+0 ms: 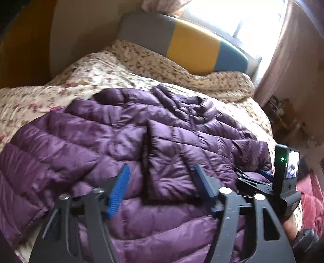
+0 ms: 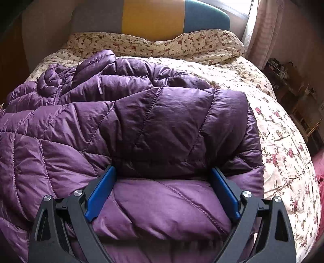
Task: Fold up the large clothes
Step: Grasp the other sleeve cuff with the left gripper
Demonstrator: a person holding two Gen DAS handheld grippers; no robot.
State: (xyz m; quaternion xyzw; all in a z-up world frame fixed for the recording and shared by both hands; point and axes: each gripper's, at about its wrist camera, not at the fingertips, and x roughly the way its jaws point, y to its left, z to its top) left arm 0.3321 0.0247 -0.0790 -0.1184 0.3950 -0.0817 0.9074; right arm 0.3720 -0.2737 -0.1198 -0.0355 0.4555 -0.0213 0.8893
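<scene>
While the puffy purple quilted down jacket (image 1: 125,137) is sprawled across the bed, both grippers are hanging right over it. It lies on a cream floral-print quilted bedspread (image 1: 50,85), and it takes up most of the bed in both views. One part, looks like a sleeve or side panel, is folded over onto the middle of the jacket, with a straight edge running down the left wrist view.

The left gripper (image 1: 161,172) has its blue-padded jaws spread apart. Nothing is pinched between them; you just see jacket fabric underneath, in the gap. No grip there, so it's open.

The right gripper (image 2: 163,174) is also spread wide, and a fat roll of the purple jacket sits between its blue pads. Whether the pads actually press on the fabric or just straddle it, I honestly can't tell from that view. In the left wrist view you can spot the right gripper (image 1: 253,178) low at the right edge of the jacket, with its small lit screen and a green light.

At the head of the bed there's a grey, yellow and teal padded headboard (image 1: 192,48), a bright window (image 1: 232,16) behind it, and a pinkish curtain (image 1: 287,50) on the right.
</scene>
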